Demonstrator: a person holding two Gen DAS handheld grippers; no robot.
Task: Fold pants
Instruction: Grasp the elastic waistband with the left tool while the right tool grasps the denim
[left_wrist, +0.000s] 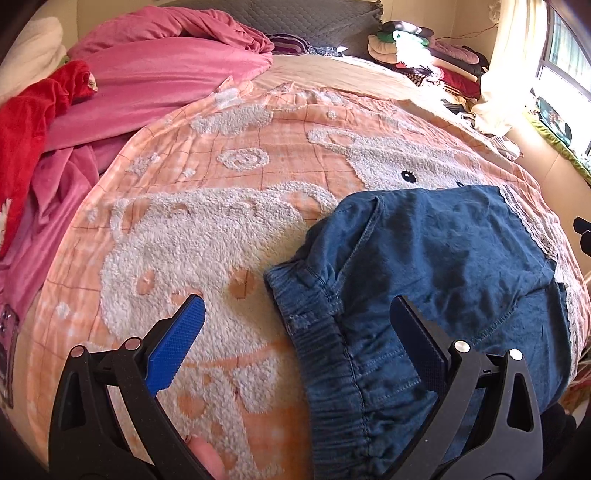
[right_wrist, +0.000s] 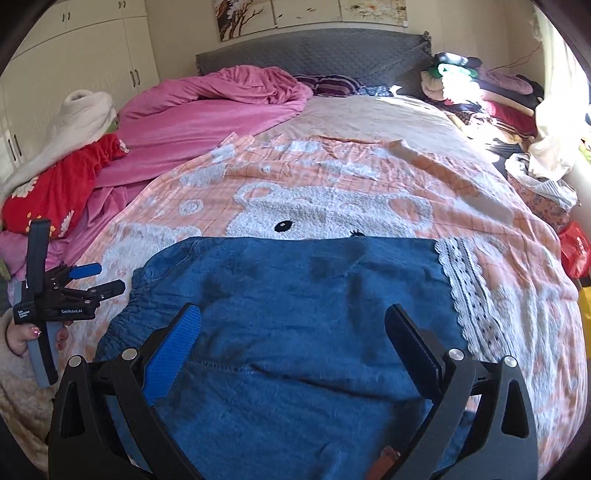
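Both grippers are spread wide, holding nothing. The left gripper (left_wrist: 295, 314) straddles the elastic waistband edge of the one pair of blue pants (left_wrist: 424, 277); the right gripper (right_wrist: 293, 321) hangs over their middle. The pants lie flat on the peach blanket (right_wrist: 332, 173), their near part cut off by the frame. One pink quilt (right_wrist: 207, 110) lies behind.

Bright right-side window (left_wrist: 565, 70) glare, fisheye-warped edges.

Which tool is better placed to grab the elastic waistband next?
Probably left: the left tool, open, frames the waistband edge. The right tool, also open, sits over mid-fabric of the pants.
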